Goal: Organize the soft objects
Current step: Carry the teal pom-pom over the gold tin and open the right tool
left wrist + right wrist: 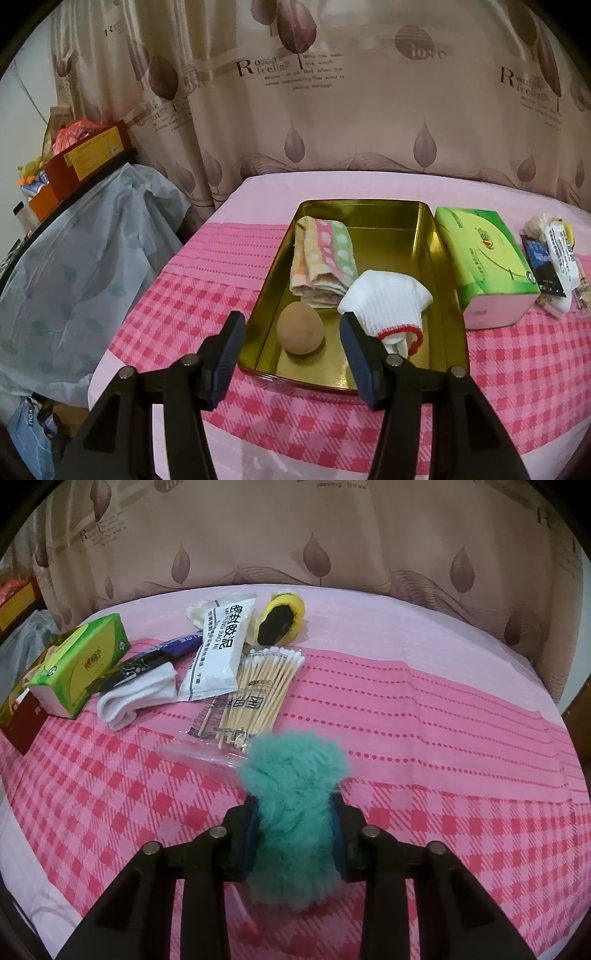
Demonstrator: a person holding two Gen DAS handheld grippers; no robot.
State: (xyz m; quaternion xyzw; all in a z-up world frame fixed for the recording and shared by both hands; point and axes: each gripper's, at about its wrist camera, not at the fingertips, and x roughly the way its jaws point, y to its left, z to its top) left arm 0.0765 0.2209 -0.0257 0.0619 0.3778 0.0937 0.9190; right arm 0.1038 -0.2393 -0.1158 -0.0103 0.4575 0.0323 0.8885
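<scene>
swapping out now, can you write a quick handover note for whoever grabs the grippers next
Left gripper: open, holding nothing, hovering at the near end of the gold tin.
Right gripper: shut on the teal fluffy ball, held above the pink checked cloth.
Done: folded towel, tan ball and white glove lie in the tin.
Left: the teal ball likely goes in the tin next. Still on the cloth: white sock, green tissue pack, yellow and black pad. The cotton swab bag and white pouch do not look soft; probably leave them.

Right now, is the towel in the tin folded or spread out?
Folded: the striped towel lies as a compact layered bundle at the far left of the gold tin.
</scene>
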